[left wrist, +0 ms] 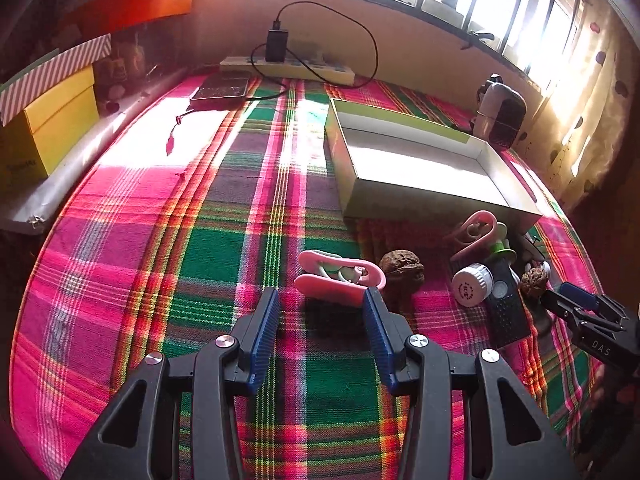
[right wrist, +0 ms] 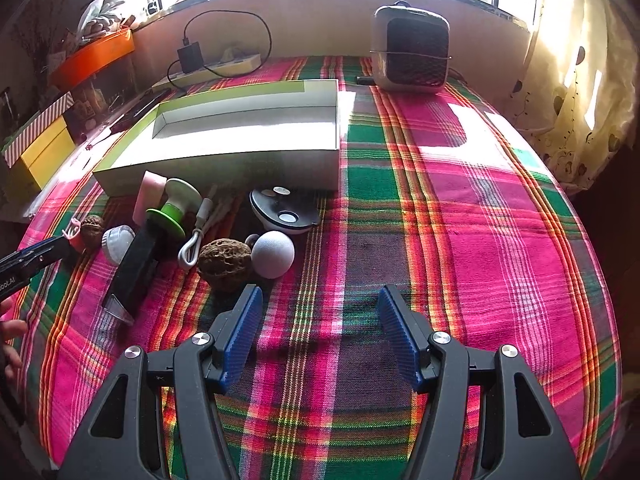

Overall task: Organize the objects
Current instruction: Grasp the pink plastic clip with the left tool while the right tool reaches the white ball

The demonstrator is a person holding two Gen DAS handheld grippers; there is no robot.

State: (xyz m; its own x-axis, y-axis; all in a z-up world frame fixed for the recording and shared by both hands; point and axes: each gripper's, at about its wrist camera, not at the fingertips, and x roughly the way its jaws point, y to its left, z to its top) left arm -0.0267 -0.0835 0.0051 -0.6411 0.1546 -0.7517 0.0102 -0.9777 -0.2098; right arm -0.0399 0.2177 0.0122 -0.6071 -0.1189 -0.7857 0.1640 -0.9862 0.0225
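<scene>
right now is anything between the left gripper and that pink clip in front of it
Nothing visible. The left gripper is open, with the pink clip lying just past its fingertips on bare cloth. A walnut sits beside the clip on the right, not in the path.

Left half: bare plaid cloth [left wrist: 168, 248], open passage.
Middle: open box [right wrist: 224, 168] blocks.
Before box: clutter around walnut [right wrist: 224, 262].
Far right: heater [right wrist: 412, 54].
</scene>
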